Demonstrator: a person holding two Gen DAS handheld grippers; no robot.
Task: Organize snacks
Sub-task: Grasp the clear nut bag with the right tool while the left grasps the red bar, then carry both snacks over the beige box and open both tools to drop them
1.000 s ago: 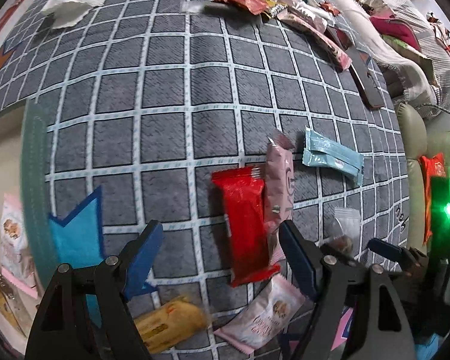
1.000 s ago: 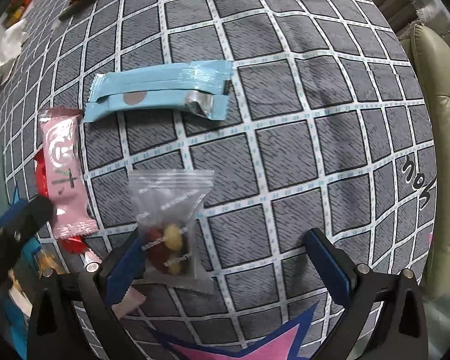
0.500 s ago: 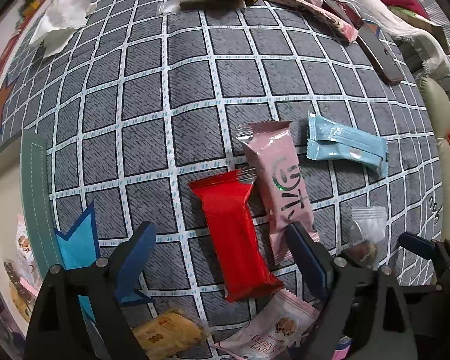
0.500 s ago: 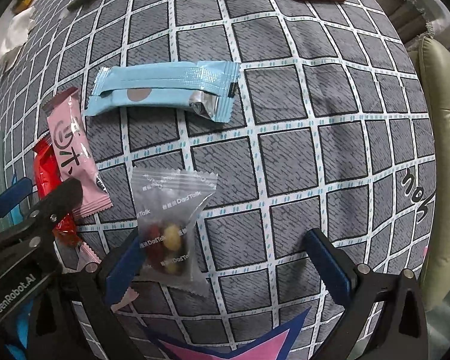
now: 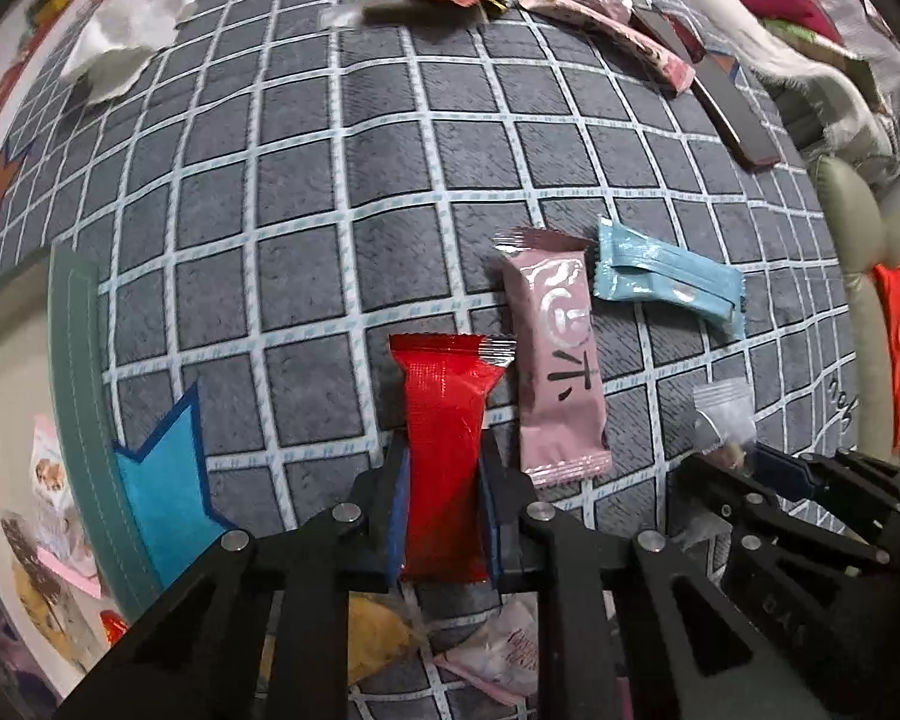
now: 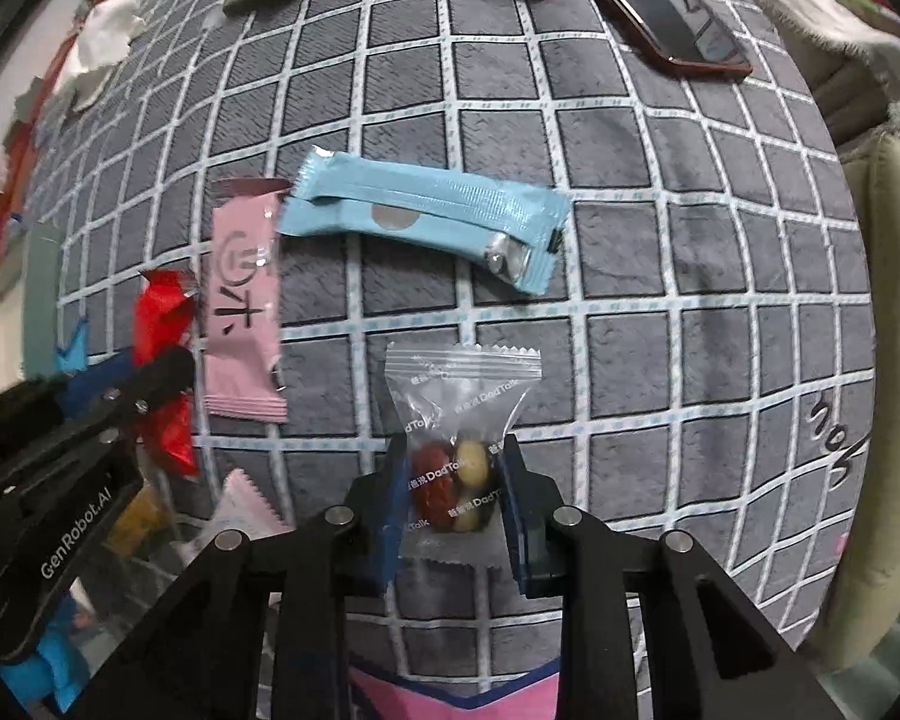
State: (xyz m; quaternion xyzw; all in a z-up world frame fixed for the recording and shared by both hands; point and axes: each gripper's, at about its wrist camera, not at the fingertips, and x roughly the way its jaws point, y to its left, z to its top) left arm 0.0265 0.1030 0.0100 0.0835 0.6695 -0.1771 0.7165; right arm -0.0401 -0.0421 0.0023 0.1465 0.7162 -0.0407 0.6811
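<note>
On a checked grey mat (image 5: 306, 276), the left tool (image 5: 444, 516) pinches a red bar (image 5: 444, 450), the right tool (image 6: 453, 492) a clear nut packet (image 6: 459, 438), both apparently ready for lifting away to sort.

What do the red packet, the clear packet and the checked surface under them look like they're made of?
Red packet: glossy plastic or foil film, judging by sheen, creases and crimped end.
Clear packet: thin transparent plastic; its contents show through, printed lettering, serrated top seal.
Checked surface: seemingly soft, matte fabric, short-pile like a mat or blanket; fuzzy grey squares without shine.

Dim even indoor light, soft shadows; strong fisheye bending, blurred dark edges
</note>
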